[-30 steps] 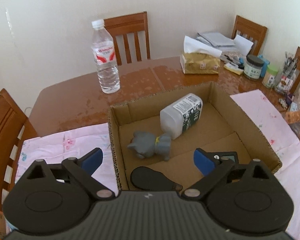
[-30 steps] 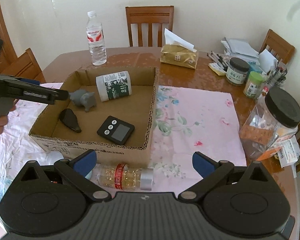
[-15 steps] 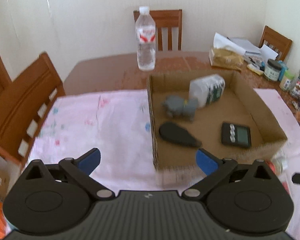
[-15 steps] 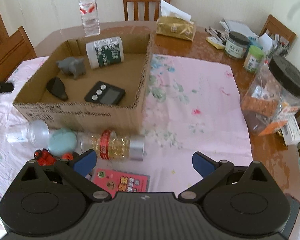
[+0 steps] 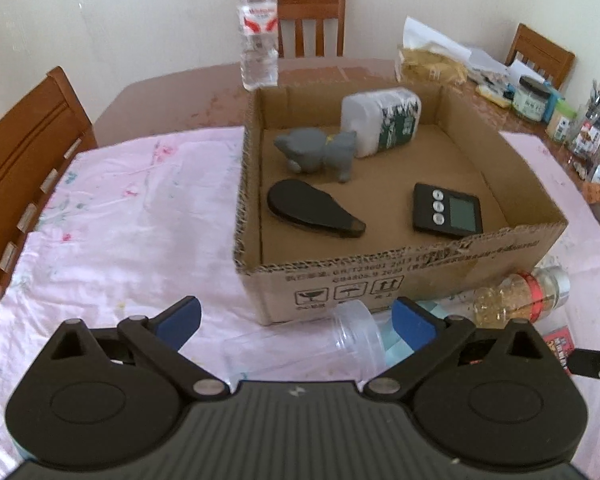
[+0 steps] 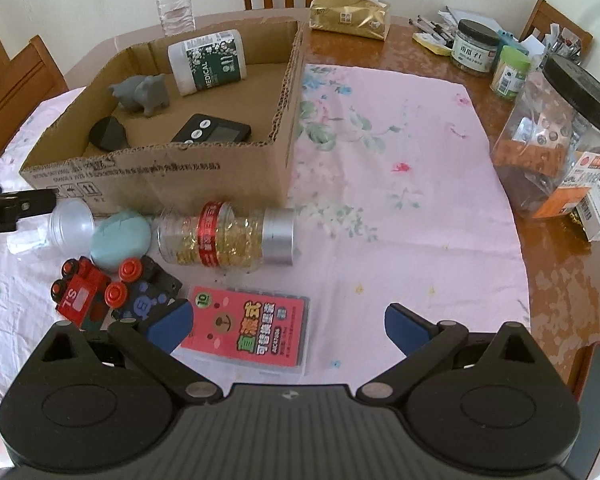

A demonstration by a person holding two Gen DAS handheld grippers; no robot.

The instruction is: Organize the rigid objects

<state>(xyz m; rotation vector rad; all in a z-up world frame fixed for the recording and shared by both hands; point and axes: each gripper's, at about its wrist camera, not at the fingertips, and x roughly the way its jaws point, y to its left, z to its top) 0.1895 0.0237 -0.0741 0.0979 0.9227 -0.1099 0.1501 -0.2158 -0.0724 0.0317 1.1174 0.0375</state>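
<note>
Both tools look alike. The left claw [image 5: 296,320] and the right claw [image 6: 287,322] each have a ribbed dark-grey body with a small white lightning mark, two rounded black housings with disc insets, silver pivot screws, black link arms, and blue pads on the fingertips [image 5: 180,318].

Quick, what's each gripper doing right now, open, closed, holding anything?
Left gripper: open, jaws just widened, holding nothing; the clear plastic cup lies loose between them.
Right gripper: open, holding nothing.
</note>
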